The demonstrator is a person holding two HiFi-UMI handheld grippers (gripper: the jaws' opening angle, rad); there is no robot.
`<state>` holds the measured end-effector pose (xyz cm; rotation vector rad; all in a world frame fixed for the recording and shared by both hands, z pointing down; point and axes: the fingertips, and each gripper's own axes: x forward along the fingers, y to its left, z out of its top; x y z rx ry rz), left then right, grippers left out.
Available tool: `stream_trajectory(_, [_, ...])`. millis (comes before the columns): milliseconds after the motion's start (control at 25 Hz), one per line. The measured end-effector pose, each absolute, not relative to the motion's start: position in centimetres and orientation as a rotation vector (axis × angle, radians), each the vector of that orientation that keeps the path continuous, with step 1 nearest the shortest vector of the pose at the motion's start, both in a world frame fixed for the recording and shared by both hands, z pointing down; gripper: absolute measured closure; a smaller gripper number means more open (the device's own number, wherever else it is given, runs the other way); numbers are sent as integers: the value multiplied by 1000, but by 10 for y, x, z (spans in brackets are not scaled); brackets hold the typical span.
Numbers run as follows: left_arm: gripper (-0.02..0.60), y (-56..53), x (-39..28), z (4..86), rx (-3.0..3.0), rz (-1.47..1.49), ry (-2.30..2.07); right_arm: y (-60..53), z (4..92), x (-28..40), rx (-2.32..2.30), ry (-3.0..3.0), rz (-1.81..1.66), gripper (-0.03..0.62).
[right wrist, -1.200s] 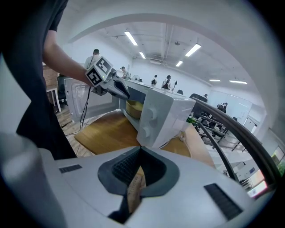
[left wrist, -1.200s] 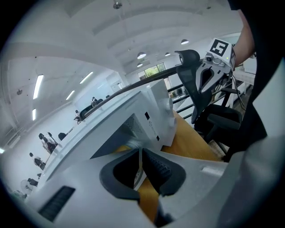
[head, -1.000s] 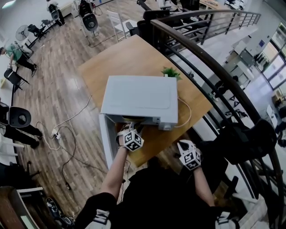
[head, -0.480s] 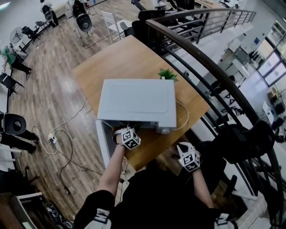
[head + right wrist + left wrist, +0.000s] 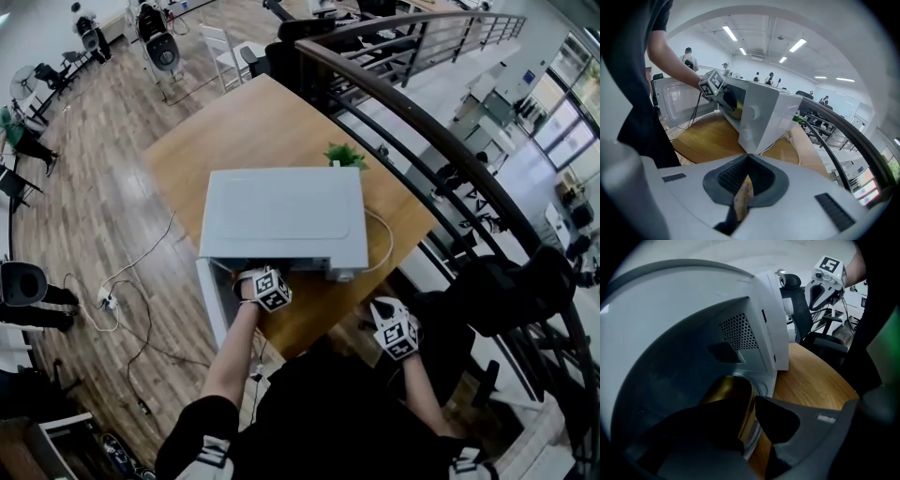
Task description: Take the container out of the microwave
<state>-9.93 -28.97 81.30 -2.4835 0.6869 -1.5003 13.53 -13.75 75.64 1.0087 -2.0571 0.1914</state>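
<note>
A white microwave [image 5: 286, 216] stands on the wooden table [image 5: 253, 131] with its door [image 5: 214, 305] swung open to the left. Inside sits a gold container [image 5: 733, 390], also glimpsed in the right gripper view [image 5: 736, 108]. My left gripper [image 5: 271, 289] reaches into the opening. In its own view the left gripper [image 5: 749, 401] has one jaw inside the container and one outside, shut on its rim. My right gripper [image 5: 396, 330] hangs off the table's front edge, shut with nothing held [image 5: 747, 157].
A small green plant [image 5: 344, 153] stands behind the microwave, and a white cable [image 5: 386, 239] loops on the table at its right. A dark curved railing [image 5: 422, 112] runs along the right. Cables [image 5: 122, 281] lie on the wood floor at the left.
My left gripper has stayed at the microwave's opening, edging slightly further in. The right gripper has held its place. The head view has shifted a little.
</note>
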Motion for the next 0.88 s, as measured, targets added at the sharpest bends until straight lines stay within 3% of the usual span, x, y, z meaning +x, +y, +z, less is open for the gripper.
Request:
stream_trajectory(560, [554, -286, -89, 804, -2478, -1496, 619, -132, 760, 142, 1024, -2043, 188, 595])
stream_trajectory(880, [554, -282, -93, 796, -2468, -1505, 627, -132, 757, 139, 1022, -2068, 173, 595])
